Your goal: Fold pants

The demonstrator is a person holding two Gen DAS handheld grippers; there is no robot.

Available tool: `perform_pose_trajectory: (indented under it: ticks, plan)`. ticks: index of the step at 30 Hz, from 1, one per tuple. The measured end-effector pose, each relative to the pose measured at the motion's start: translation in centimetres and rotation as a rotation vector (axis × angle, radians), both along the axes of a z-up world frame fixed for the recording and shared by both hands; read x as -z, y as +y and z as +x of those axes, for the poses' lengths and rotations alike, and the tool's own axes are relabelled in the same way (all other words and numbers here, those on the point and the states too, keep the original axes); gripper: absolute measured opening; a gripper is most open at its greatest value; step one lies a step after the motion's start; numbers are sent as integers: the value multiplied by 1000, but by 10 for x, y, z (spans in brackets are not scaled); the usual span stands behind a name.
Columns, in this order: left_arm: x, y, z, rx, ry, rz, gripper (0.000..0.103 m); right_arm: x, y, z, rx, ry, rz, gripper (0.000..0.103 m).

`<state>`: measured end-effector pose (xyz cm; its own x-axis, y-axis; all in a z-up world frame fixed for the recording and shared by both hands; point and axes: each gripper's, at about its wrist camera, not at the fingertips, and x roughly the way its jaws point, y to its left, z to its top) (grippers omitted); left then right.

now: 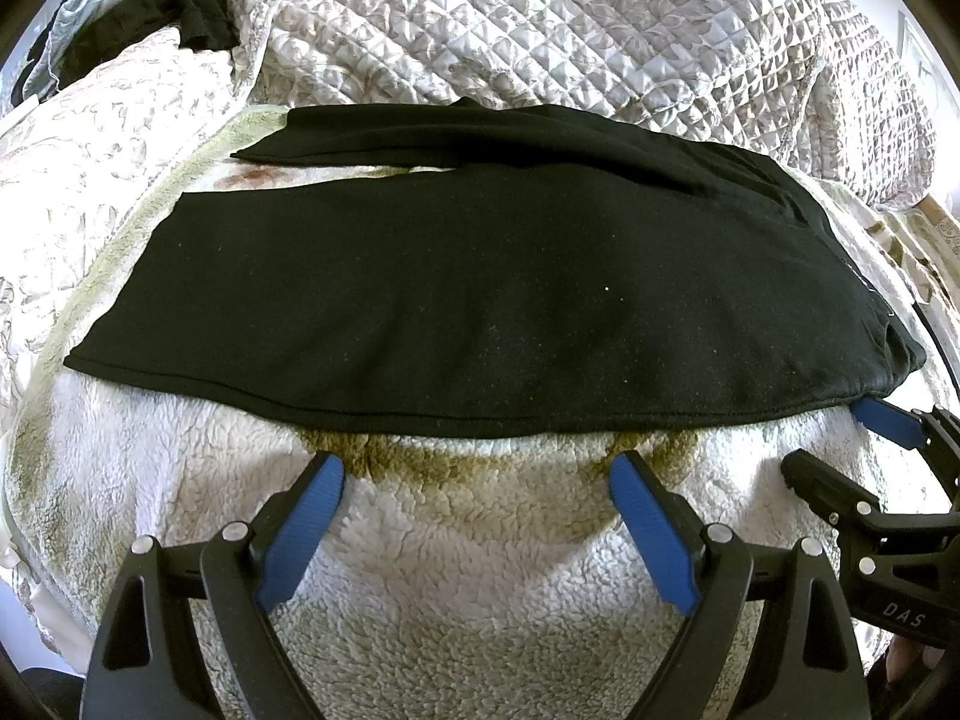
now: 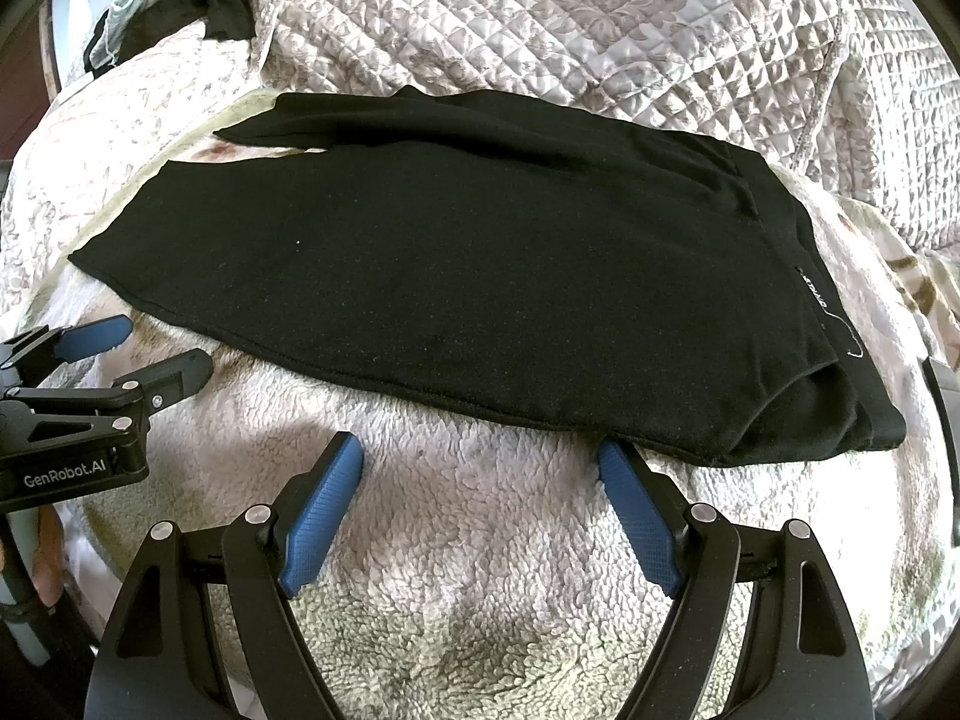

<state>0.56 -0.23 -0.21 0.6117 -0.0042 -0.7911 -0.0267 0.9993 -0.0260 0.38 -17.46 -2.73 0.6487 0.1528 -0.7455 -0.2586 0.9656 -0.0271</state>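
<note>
The black knit pants (image 1: 480,276) are lying flat across a white fleece blanket (image 1: 468,570) on a bed, legs stretching to the left and waistband (image 2: 828,312) sitting at the right end. One leg is lying nearer the cameras; the other is showing as a narrower strip behind it, with a sliver of blanket between them at the left. A grey quilted bedspread (image 1: 570,18) is bunching up behind the pants, and a dark crumpled garment (image 1: 198,6) is resting at the far left corner.

The left gripper (image 1: 477,474), black with blue finger pads (image 1: 306,534), is hovering over the fleece just short of the near hem, its jaws standing wide apart and holding nothing. The right gripper (image 2: 480,456) is sitting just as widely spread and empty; its right fingertip is reaching the pants' near edge close to the waistband, though whether it is touching the cloth cannot be told. Each gripper is appearing at the edge of the other's view, beside its partner.
</note>
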Motion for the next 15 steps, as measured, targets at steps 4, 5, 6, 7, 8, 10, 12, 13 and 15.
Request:
perform_pose_trajectory:
  ticks: [4, 5, 6, 7, 8, 10, 12, 13, 15]
  plan:
    - [0, 0, 0, 0, 0, 1, 92, 0, 1, 0, 0, 0, 0, 80]
    - [0, 0, 0, 0, 0, 1, 92, 0, 1, 0, 1, 0, 0, 80]
    - [0, 0, 0, -1, 1, 1, 92, 0, 1, 0, 1, 0, 1, 80]
    - [0, 0, 1, 0, 0, 1, 92, 0, 1, 0, 1, -1, 1, 80]
    - [0, 0, 0, 1, 1, 2, 92, 0, 1, 0, 1, -1, 1, 80]
    - [0, 0, 0, -1, -1, 0, 92, 0, 1, 0, 1, -2, 2, 80]
    - [0, 0, 0, 1, -1, 4, 92, 0, 1, 0, 1, -1, 2, 80]
    - [0, 0, 0, 1, 0, 3, 92, 0, 1, 0, -1, -3, 3, 80]
    - [0, 0, 1, 3, -1, 6, 92, 0, 1, 0, -3, -3, 4, 80]
